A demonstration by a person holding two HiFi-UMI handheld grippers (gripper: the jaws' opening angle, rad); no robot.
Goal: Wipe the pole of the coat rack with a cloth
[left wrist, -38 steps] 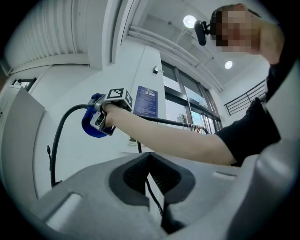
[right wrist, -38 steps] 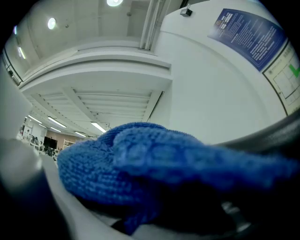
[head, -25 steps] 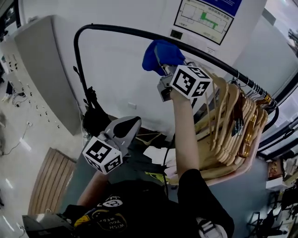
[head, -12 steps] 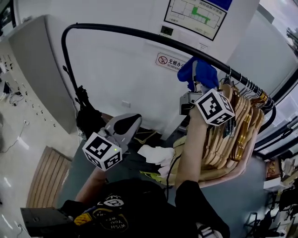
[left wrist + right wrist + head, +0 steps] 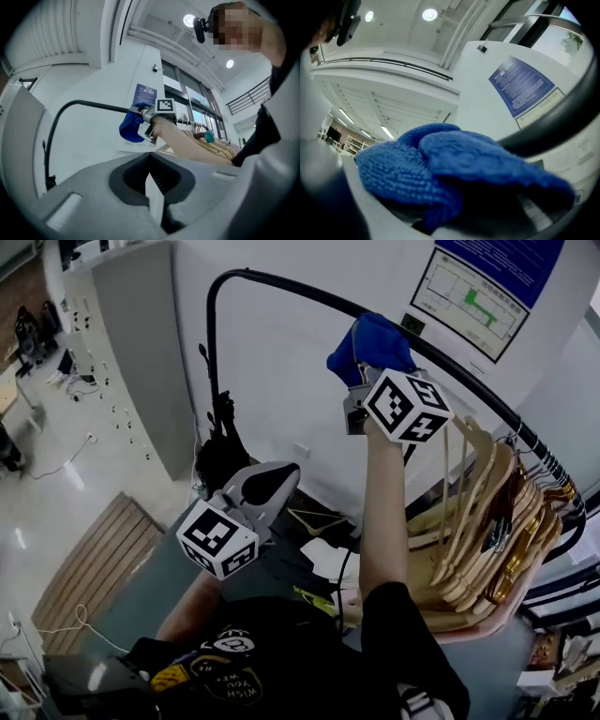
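The right gripper [image 5: 362, 381] is held high in the upper middle of the head view, and its jaws are clamped on a blue knitted cloth [image 5: 371, 341]. The cloth is bunched over the jaw tips and pressed against the black pole [image 5: 281, 289] of the coat rack, on the sloping top bar to the right of its bend. In the right gripper view the cloth [image 5: 440, 164] fills the lower centre of the frame and hides the jaws almost wholly, and the pole [image 5: 553, 126] is seen crossing at the right, touching the cloth's upper edge. The left gripper [image 5: 265, 484] is held low at the lower left of centre, well apart from the pole, with its jaws brought together and nothing between them. In its own view, the cloth [image 5: 131, 127] is seen at mid-frame against the pole [image 5: 89, 104]. Wooden hangers [image 5: 478, 512] are hung further right along the pole.
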